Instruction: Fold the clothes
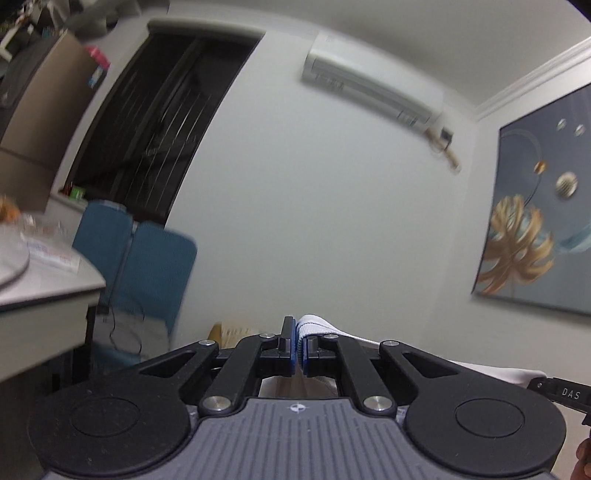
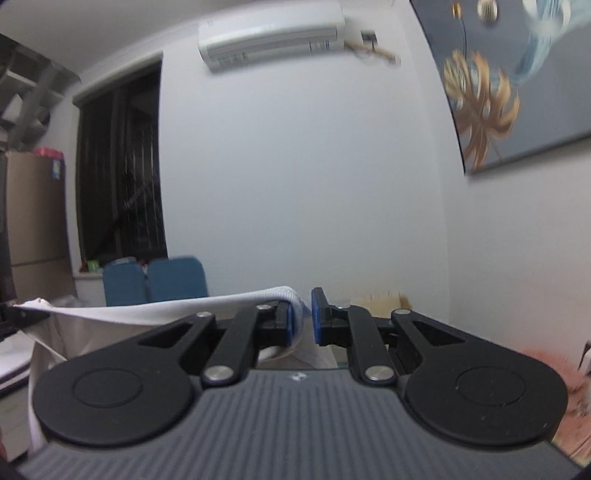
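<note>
A white garment (image 2: 147, 310) is held up in the air, stretched between both grippers. In the right wrist view its ribbed hem runs from the far left to my right gripper (image 2: 303, 314), whose blue pads are shut on the hem's end. In the left wrist view my left gripper (image 1: 298, 347) is shut on the other ribbed white edge (image 1: 317, 326), and the cloth trails off to the right (image 1: 509, 373). Most of the garment hangs below both cameras, out of sight.
A grey table (image 1: 48, 291) with a plate and clutter is at the left. Blue chairs (image 1: 147, 266) stand by a dark window. A white wall with an air conditioner (image 2: 269, 33) and a painting (image 2: 517, 85) lies ahead. Cardboard boxes (image 2: 33, 214) stand at the left.
</note>
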A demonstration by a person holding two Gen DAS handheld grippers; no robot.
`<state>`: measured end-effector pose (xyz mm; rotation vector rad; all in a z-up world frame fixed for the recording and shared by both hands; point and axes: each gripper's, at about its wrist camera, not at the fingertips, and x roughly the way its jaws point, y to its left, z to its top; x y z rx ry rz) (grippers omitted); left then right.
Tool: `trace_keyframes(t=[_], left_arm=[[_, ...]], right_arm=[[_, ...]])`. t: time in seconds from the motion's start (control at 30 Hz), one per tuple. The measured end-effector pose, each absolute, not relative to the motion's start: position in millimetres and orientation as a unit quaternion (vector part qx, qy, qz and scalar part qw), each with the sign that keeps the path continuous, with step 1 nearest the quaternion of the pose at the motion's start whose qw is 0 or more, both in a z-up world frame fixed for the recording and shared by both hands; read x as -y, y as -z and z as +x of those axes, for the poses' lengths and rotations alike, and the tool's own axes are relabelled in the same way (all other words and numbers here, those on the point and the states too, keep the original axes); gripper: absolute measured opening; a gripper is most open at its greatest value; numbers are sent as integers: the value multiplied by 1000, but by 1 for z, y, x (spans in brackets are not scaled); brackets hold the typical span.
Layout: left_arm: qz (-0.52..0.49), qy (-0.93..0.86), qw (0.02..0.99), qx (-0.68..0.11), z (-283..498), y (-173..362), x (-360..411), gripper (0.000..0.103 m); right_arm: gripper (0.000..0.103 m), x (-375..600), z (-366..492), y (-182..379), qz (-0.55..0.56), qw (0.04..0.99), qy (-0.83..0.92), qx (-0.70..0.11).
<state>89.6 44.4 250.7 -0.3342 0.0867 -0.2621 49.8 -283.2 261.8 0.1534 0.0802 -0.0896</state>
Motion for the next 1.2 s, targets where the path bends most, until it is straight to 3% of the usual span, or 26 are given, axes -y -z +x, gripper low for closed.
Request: trace_keyframes(t=[0.5,0.73,0.83,0.9,0.93,0.97,1.0,1.2], left_arm=[[-145,68,960,-230,451,130,-1,5],[-120,54,947,-293,514,220,10,9],[-121,45,945,-300,516,225,11,27],[-113,38,944,-309,513,217,11,51],[-107,41,943,-313,506,208,11,56],[-102,48,942,-317,501,200,11,67],[-98,57,940,-323,497,193,10,81],[-99,92,933,-333,441,144,-12,93]], right_arm=[[13,317,400,70,86,970,73,-216],[14,331,470,166,111,950,56,-286],[17,336,478,178,142,935,47,-321],[46,334,478,181,150,926,42,-343],[56,334,473,179,154,925,36,-344],[73,334,468,176,159,925,29,-344],[81,333,462,171,161,926,22,-341],[81,330,415,132,199,917,-13,-345]])
